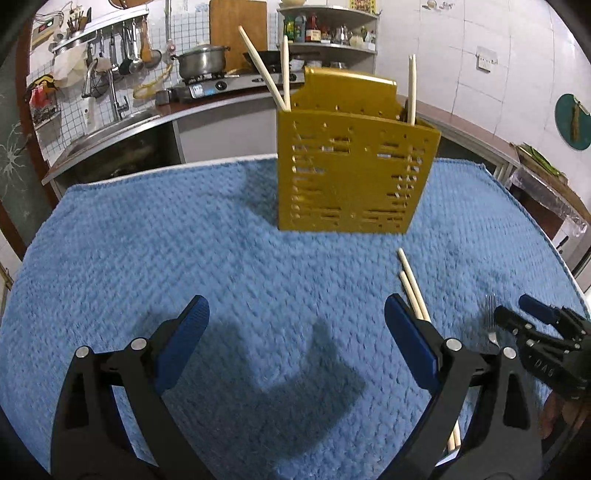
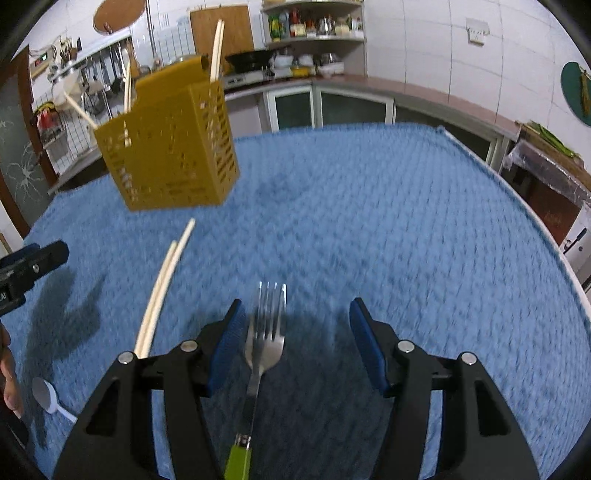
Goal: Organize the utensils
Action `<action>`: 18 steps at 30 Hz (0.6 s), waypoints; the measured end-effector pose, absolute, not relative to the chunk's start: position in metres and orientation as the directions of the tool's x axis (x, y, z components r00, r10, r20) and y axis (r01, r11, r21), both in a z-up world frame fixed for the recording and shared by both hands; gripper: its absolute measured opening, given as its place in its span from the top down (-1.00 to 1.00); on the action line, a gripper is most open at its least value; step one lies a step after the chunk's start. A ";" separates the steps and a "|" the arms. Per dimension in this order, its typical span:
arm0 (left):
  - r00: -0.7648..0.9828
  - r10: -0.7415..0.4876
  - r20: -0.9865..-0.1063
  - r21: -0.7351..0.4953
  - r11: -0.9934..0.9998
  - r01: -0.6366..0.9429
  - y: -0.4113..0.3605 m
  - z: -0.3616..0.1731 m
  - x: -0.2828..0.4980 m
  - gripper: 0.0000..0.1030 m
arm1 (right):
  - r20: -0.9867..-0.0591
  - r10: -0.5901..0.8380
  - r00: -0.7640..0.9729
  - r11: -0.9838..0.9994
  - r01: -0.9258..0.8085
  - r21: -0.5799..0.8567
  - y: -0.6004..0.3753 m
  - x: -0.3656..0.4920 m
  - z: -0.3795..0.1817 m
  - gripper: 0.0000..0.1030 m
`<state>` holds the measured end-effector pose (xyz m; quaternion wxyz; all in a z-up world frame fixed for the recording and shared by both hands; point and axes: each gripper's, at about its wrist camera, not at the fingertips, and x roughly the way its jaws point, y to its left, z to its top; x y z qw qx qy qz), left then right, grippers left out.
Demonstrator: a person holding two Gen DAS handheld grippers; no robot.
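A yellow perforated utensil holder (image 1: pixel 354 166) (image 2: pixel 170 147) stands upright on the blue cloth with several pale chopsticks sticking out of it. Two loose chopsticks (image 1: pixel 412 288) (image 2: pixel 166 288) lie side by side on the cloth. My left gripper (image 1: pixel 295 310) hangs open over bare cloth, the loose chopsticks passing under its right finger. A fork (image 2: pixel 266 332) with a green handle lies on the cloth between the open jaws of my right gripper (image 2: pixel 297 310) (image 1: pixel 511 308), nearer the left pad, with neither pad pressing on it. A white spoon (image 2: pixel 46 397) lies at the lower left.
The blue cloth (image 1: pixel 184 240) (image 2: pixel 406 221) covers a round table whose edge curves along the right. Behind it run a kitchen counter with a sink (image 1: pixel 122 122), a stove with a pot (image 1: pixel 201 61) and a corner shelf (image 2: pixel 314 29). A person's hand (image 2: pixel 7 369) shows at the left edge.
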<state>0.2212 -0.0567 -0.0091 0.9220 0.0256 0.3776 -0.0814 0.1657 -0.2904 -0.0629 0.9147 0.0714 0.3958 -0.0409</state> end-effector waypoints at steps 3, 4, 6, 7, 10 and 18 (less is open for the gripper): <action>0.683 -0.136 -0.718 -0.027 0.985 0.168 -0.059 -0.013 0.222 -0.80 | -0.760 -0.006 0.650 0.987 0.127 0.100 -0.285 0.164 -0.071 0.00; 0.678 -0.138 -0.722 -0.031 0.985 0.168 -0.059 -0.014 0.222 -0.80 | -0.766 -0.010 0.642 0.988 0.126 0.093 -0.283 0.162 -0.072 0.02; 0.677 -0.139 -0.723 -0.032 0.985 0.167 -0.059 -0.015 0.221 -0.80 | -0.769 -0.022 0.639 0.990 0.122 0.073 -0.279 0.158 -0.072 0.11; 0.676 -0.138 -0.724 -0.030 0.985 0.169 -0.059 -0.016 0.221 -0.80 | -0.772 -0.022 0.635 0.990 0.120 0.070 -0.278 0.157 -0.072 0.15; 0.672 -0.139 -0.728 -0.031 0.985 0.170 -0.061 -0.017 0.219 -0.80 | -0.780 -0.029 0.625 0.989 0.131 0.069 -0.277 0.152 -0.071 0.34; 0.643 -0.149 -0.751 -0.042 0.983 0.179 -0.071 -0.023 0.221 -0.80 | -0.787 -0.060 0.614 0.993 0.120 0.017 -0.269 0.153 -0.069 0.61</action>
